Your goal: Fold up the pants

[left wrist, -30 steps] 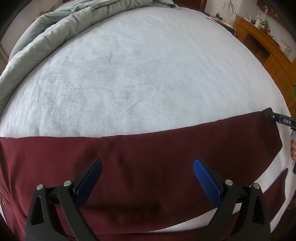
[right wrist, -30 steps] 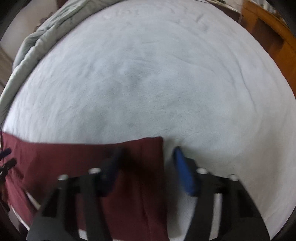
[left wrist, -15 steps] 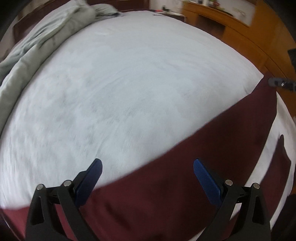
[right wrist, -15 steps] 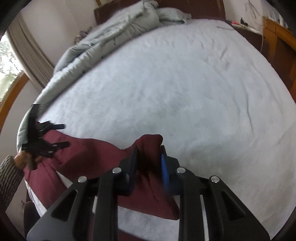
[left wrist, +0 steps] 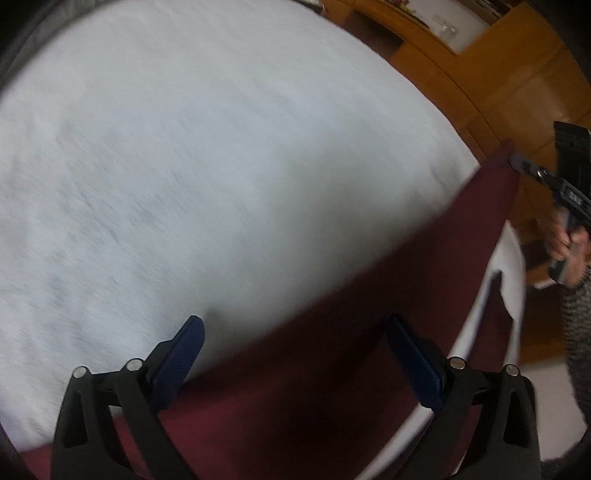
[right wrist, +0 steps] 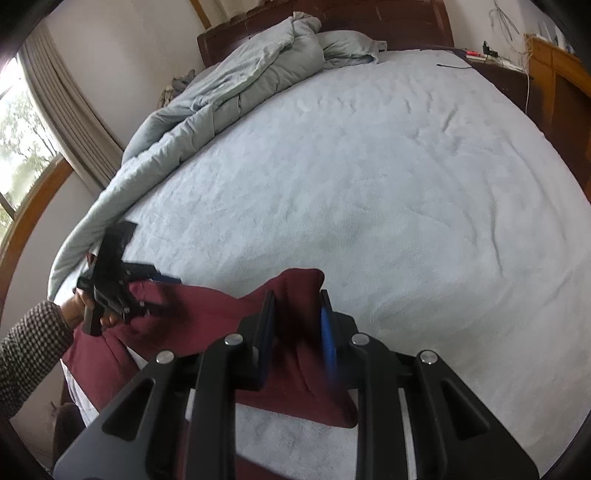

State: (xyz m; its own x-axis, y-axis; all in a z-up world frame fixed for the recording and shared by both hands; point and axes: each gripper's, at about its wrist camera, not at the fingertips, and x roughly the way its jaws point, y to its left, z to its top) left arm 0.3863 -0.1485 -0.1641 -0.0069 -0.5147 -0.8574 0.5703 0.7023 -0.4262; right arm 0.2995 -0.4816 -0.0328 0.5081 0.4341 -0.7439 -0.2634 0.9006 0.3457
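The maroon pants (left wrist: pixel 369 332) lie across the near edge of the pale bed (left wrist: pixel 221 166). My left gripper (left wrist: pixel 295 354) is open, its blue pads wide apart over the pants' edge. My right gripper (right wrist: pixel 295 321) is shut on a corner of the pants (right wrist: pixel 295 288) and holds it lifted above the bed. In the left wrist view the right gripper (left wrist: pixel 524 166) pinches the far corner at the right. In the right wrist view the left gripper (right wrist: pixel 122 273) sits at the other end of the pants, at the left.
A rumpled grey-green duvet (right wrist: pixel 240 85) is heaped along the far left of the bed (right wrist: pixel 369 184). A dark headboard (right wrist: pixel 369 22) stands behind. Wooden furniture (left wrist: pixel 480 74) runs along the right side. A window with a curtain (right wrist: pixel 66 103) is at the left.
My right gripper has shut on the pants' corner and lifted it. My left gripper has swung to the right, still open, and the view is blurred by motion.
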